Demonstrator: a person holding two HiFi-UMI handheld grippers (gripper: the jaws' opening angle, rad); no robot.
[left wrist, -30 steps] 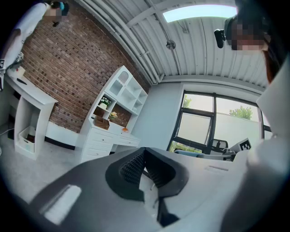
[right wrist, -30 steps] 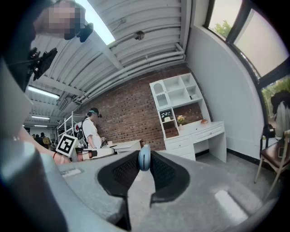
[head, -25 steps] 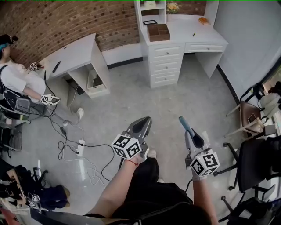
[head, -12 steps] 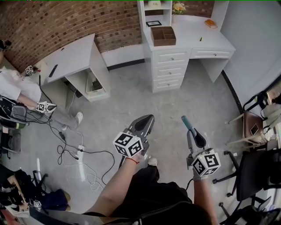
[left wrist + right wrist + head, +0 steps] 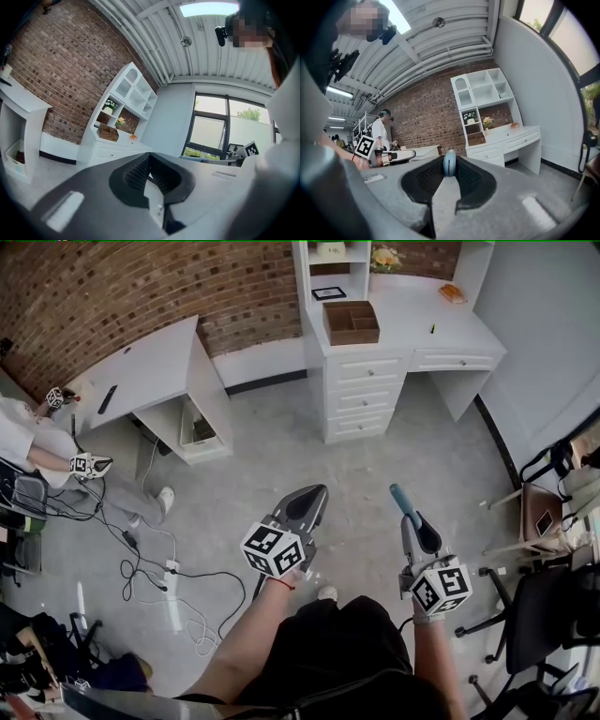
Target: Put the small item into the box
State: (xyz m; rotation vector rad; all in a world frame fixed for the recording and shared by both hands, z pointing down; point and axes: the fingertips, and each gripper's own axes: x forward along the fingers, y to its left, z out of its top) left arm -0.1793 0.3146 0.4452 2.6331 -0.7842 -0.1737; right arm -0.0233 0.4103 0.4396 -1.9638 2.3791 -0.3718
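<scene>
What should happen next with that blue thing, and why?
Probably step toward the desk: the right gripper is shut on the blue item, and the box sits on that desk across the floor, likely out of reach.

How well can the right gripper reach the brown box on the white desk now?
Probably not yet: the right gripper, shut on a blue item, is over floor, far from the brown box on the white desk. Nothing blocks the way.

At twelve o'clock stand a rough brick wall (image 5: 112, 287) and a smooth white-painted bench (image 5: 403, 320) with a wooden box (image 5: 351, 322). The floor (image 5: 281, 446) is matt grey. The left hand-held gripper (image 5: 149, 161) and right hand-held gripper (image 5: 449, 161) are matt grey plastic. The small item (image 5: 401, 504) looks smooth.
</scene>
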